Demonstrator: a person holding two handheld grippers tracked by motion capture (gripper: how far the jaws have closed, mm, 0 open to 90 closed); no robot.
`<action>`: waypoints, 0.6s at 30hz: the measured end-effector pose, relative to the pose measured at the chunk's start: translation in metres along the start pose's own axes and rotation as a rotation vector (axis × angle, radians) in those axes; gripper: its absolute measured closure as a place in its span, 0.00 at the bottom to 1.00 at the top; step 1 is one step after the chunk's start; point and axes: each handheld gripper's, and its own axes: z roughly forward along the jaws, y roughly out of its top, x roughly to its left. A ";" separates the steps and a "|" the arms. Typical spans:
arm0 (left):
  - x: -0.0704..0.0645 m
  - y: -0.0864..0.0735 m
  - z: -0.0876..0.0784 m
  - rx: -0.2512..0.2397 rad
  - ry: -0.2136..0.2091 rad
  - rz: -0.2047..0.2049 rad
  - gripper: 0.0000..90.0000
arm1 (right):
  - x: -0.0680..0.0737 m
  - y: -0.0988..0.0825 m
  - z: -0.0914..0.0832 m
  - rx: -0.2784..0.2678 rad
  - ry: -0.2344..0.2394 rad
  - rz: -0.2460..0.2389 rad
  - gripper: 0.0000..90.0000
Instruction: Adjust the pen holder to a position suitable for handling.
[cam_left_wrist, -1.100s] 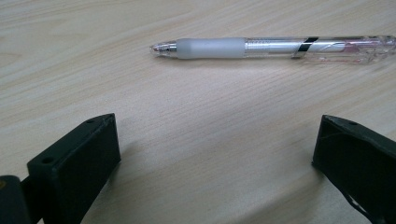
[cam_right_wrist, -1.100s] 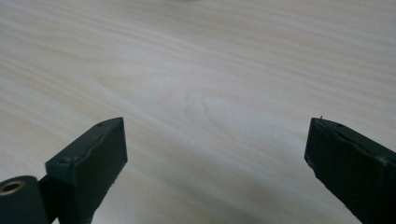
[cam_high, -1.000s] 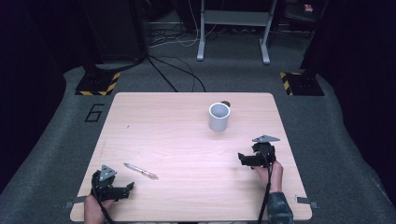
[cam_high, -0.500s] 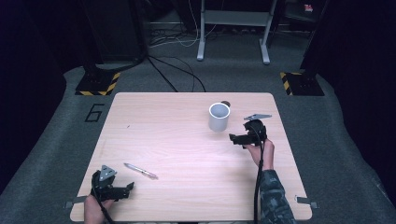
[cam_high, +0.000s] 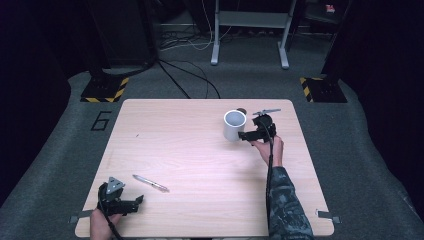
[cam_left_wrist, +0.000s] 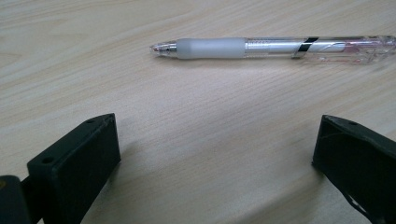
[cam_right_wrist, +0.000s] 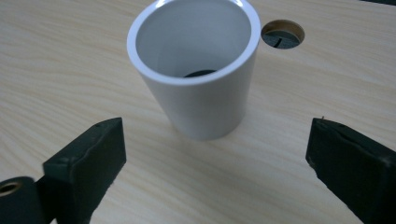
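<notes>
On the pale wooden tabletop (cam_high: 190, 150), toward its far right part, stands a white cylindrical cup (cam_high: 234, 125), upright and open at the top. My right gripper (cam_high: 248, 135) sits just to the right of it, low over the wood, my right hand (cam_high: 269, 149) behind it. Along that gripper's view my jaws are spread wide with the cup (cam_right_wrist: 198, 65) ahead between them, untouched; a small round hole (cam_right_wrist: 282, 34) in the wood lies just beyond the cup. Near the front left corner, my left gripper (cam_high: 134, 201) rests with its jaws wide apart and holding nothing. A clear plastic pen with a grey grip (cam_left_wrist: 275, 47) lies flat on the wood just ahead of them.
</notes>
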 end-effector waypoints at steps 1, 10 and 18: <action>0.000 0.000 0.000 0.000 0.000 0.000 0.01 | 0.000 0.002 0.002 -0.010 -0.001 0.000 0.03; 0.000 0.000 0.000 0.000 0.000 0.000 0.01 | 0.006 0.022 0.024 -0.019 0.007 -0.003 0.00; 0.000 0.000 0.000 0.000 0.000 0.000 0.01 | 0.017 0.039 0.040 0.005 -0.006 -0.026 0.00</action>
